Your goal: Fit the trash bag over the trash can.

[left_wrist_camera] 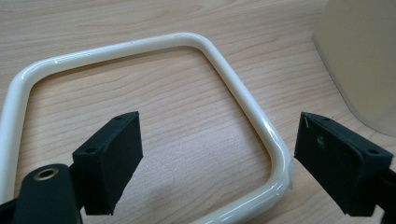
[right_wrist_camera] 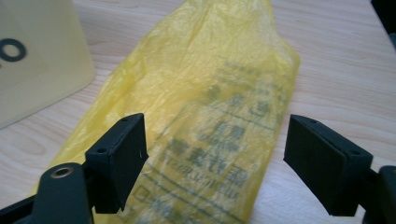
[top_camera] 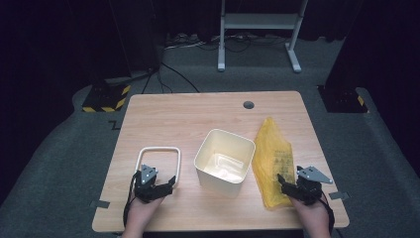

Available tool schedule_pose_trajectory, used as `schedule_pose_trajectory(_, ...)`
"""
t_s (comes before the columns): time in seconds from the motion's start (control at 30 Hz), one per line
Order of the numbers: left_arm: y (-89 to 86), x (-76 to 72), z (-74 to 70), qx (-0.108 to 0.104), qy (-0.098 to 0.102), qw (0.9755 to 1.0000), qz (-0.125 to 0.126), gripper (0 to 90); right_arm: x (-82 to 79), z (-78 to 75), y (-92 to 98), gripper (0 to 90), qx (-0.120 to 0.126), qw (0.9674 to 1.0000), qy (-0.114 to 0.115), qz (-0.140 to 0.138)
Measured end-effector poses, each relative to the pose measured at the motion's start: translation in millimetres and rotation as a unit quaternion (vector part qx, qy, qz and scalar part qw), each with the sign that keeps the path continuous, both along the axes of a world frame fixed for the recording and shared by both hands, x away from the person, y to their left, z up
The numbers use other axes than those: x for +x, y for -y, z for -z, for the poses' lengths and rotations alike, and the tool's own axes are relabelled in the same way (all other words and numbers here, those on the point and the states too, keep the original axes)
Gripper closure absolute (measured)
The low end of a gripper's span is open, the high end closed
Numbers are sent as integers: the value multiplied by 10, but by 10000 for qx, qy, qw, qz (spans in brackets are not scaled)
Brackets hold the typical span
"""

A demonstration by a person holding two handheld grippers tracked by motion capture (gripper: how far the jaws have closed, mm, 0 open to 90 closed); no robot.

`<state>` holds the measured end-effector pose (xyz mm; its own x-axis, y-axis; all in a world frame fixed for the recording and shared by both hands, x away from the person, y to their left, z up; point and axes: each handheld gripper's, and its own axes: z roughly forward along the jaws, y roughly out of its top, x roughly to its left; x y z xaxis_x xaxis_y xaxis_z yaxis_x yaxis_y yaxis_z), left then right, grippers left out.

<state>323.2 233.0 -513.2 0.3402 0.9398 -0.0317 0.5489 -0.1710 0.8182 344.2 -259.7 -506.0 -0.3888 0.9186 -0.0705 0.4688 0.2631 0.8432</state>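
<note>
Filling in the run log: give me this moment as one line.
left tongs: open over cream ring frame | right tongs: open over yellow bag | bin: upright, between them

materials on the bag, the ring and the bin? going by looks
Bag: thin yellow plastic film, semi-translucent, crinkled, with dark print showing through.
Ring: glossy cream, smooth tube with sharp highlights; probably hard plastic, could be coated metal.
Bin: cream, smooth walls with a soft sheen, rounded corners; likely moulded plastic.
</note>
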Motion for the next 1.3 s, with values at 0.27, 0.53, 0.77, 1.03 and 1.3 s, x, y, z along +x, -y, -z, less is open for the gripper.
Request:
schedule_pose_trajectory(0.27, 0, -19, -3, -33, 51, 10000, 4, 149, 81, 3, 32, 242, -60, 9999, -122, 106)
schedule_pose_trajectory(0.53, -40, -17, -12, -212, 183, 9996, -59, 149, 208, -64, 99, 287, 47, 9990, -186, 407)
schedule_pose_trajectory(0.77, -76, -17, -38, -275, 190, 9994, -42, 146, 482, -32, 127, 310, 90, 9964, -641, 551)
schedule_pose_trajectory(1.03, -22, -32, -21, -130, 98, 9998, 81, 146, 651, 1, 137, 397, 245, 9907, -1132, 719)
schedule_pose_trajectory(1.3, -13, -13, -2, -115, 57, 9999, 85, 147, 771, 22, 79, 393, 162, 9893, -1186, 836)
